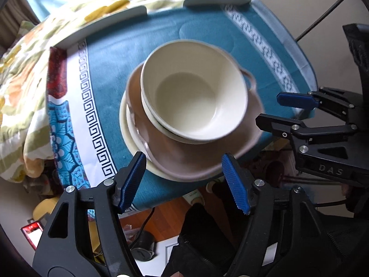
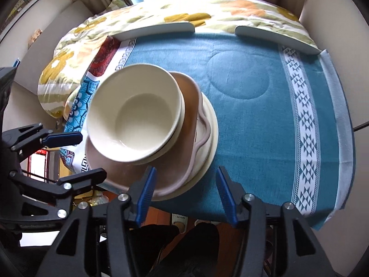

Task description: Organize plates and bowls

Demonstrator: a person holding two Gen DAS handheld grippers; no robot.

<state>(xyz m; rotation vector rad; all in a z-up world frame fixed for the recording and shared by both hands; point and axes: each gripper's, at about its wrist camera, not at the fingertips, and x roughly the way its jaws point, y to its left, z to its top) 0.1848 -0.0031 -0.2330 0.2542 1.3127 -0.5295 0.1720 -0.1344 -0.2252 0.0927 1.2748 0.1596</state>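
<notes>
Two claws hang open over the near edge of the tabletop (image 2: 253, 106), neither holding anything: the left claw (image 1: 185, 182) has its blue ribbed pads spread wide just short of the stacked dishes, and the right claw (image 2: 185, 195) is parted about as far, with its left pad just over the stack's near rim. In the left wrist view the right claw enters from the right side, and the raised letters "DAS" can be read on its black body; a raised mark on the left claw's body in the right wrist view is too blurred to read. The stack sits on the teal cloth near the tabletop's front edge: a cream bowl (image 1: 193, 87) upright, mouth up, nested on a second cream rim, then a pinkish-brown wavy-edged dish (image 1: 191, 159) whose small loop handle points away toward the right, all on a cream plate (image 1: 125, 133) at the bottom. Beyond the tabletop lies a flowered quilt (image 2: 230, 9) on a bed.
</notes>
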